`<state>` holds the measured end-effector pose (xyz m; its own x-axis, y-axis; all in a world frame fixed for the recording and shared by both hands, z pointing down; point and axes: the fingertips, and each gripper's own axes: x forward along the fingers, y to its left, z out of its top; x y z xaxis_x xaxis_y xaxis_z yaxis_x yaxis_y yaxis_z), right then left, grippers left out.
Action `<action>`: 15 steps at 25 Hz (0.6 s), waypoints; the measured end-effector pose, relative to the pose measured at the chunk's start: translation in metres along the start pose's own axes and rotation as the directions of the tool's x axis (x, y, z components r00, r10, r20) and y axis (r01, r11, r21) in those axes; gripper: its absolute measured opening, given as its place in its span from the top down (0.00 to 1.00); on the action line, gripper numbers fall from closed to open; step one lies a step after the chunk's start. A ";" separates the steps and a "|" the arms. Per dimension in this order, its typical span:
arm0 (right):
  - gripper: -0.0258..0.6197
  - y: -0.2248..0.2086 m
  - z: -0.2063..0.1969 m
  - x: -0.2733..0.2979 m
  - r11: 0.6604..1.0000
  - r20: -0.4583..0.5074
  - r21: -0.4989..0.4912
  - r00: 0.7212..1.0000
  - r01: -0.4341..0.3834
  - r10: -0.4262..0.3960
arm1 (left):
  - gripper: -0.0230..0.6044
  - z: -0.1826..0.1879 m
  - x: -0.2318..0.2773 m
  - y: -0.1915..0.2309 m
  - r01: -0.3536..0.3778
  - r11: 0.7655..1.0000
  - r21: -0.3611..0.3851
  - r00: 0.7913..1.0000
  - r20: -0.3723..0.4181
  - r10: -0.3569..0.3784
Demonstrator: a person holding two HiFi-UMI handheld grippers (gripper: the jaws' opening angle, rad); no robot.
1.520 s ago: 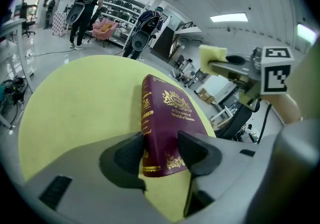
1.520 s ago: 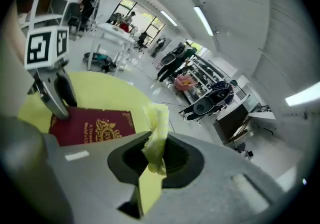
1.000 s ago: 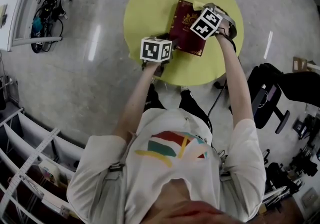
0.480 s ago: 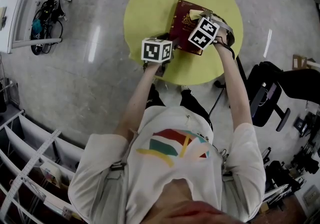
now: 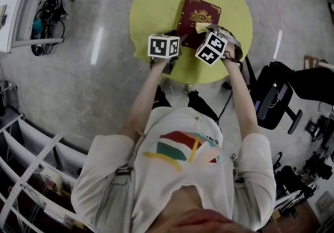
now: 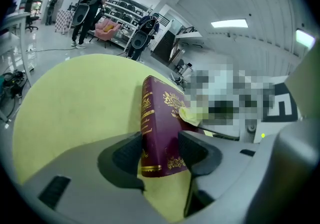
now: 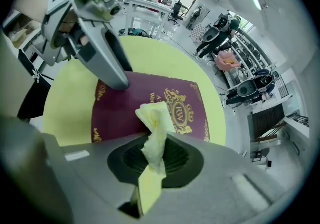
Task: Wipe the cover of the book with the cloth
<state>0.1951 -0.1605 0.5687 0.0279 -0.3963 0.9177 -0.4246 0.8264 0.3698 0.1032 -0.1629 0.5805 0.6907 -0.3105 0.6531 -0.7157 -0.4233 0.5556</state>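
Left gripper (image 6: 160,149): jaws clamped on the book (image 5: 197,18) at its near spine-side corner, one pad seen against the spine and the other on the cover. No shift in that hold is seen over the last second; the book is being pinned for the stroke.

The book is lying flat, cover up, on the yellow table (image 5: 151,2), past the table's centre from the person. A small change in its angle is seen, no real displacement.

Cloth (image 7: 154,125): a yellow wad, pinched upright between the right gripper's jaws, its free end resting on the cover just near-side of the gold crest (image 7: 182,112).

Right gripper (image 7: 156,157): jaws closed tight on the cloth, nothing else between them. This is what changed. A second ago it was held over the book's far right part. Now it has been drawn back toward the person to the book's near right edge, and the crest and most of the cover are uncovered.

Reading: one far-to-near pass along the right side of the cover looks just about finished. The strip toward the spine is judged not yet covered by this pass. A reset to the far edge and a step toward the spine would likely be needed.

Risk: contact is made by the cloth tip only, so each pass covers a narrow strip.
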 end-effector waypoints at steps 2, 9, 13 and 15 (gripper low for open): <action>0.91 0.014 0.000 -0.007 1.000 0.006 -0.001 1.000 -0.016 0.016 | 0.61 0.000 -0.001 0.001 -0.002 1.000 -0.001 1.000 0.006 0.002; 0.91 0.055 -0.004 -0.025 0.999 0.023 0.020 0.999 -0.039 0.039 | 0.61 0.001 0.000 0.000 0.004 1.000 -0.013 1.000 0.001 -0.004; 0.91 0.073 -0.006 -0.032 0.998 0.029 0.019 0.998 -0.054 0.053 | 0.61 0.001 0.000 0.001 -0.001 1.000 -0.021 1.000 0.008 0.002; 0.91 0.080 -0.006 -0.034 0.998 0.034 0.025 0.998 -0.060 0.059 | 0.61 0.002 0.000 0.002 -0.002 1.000 -0.024 1.000 0.012 0.003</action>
<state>0.1659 -0.0790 0.5682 -0.0281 -0.3607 0.9323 -0.4484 0.8381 0.3107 0.1024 -0.1650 0.5809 0.6900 -0.3220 0.6483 -0.7196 -0.4022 0.5661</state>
